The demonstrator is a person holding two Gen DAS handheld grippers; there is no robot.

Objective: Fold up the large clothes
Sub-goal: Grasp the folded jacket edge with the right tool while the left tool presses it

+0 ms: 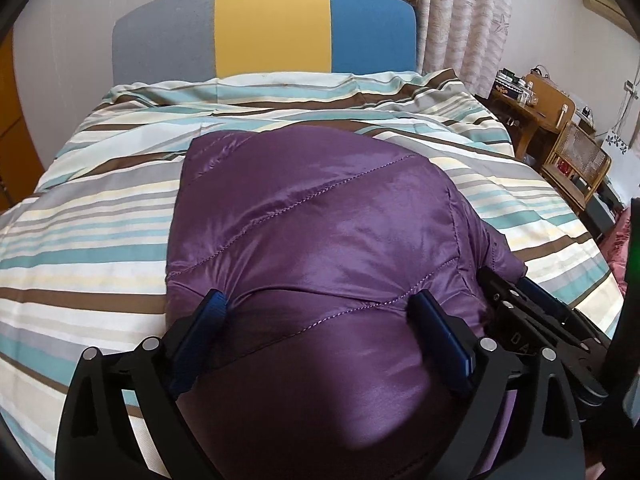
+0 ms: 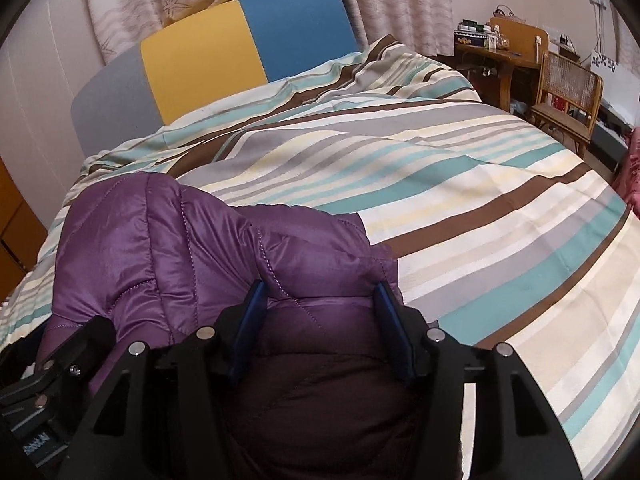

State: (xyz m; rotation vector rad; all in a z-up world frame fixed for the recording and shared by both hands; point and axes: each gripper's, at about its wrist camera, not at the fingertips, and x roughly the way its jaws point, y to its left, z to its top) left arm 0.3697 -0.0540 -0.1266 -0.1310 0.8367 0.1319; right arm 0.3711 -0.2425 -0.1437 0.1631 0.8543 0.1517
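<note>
On the far left in the left wrist view there is a bit of orange-brown wood [image 1: 12, 128] at the edge of the room. Next comes the bed, with a stripy cover [image 1: 100, 216] in white, teal, grey and brown. At the top of the bed stands a headboard [image 1: 272, 28] in three colours: grey, yellow and blue.

In the middle of the bed lies the purple puffy jacket [image 1: 320, 232], bunched up in a big soft heap (it is shiny and has stitched lines across it). The left gripper [image 1: 320, 312] sits over the near part of the heap. Its two blue fingers are wide apart, with the purple cloth bulging up between them. The pads seem to rest at the sides of the bulge, and I cannot tell if they are squeezing it.

Just to the right is the right gripper [image 2: 320, 292], close beside the left one. Its blue fingers are about half way apart, and a thick fold of the jacket [image 2: 200, 240] fills the gap between them. Both pads press against the cloth, so it is gripping the jacket.

Further right the stripy cover [image 2: 460, 184] is bare. Past the bed, on the far right, stand a brown wooden desk [image 2: 504, 60] with small things on top and a cane chair [image 2: 568, 88]. Pale curtains [image 2: 400, 0] hang behind the headboard [image 2: 248, 48].
</note>
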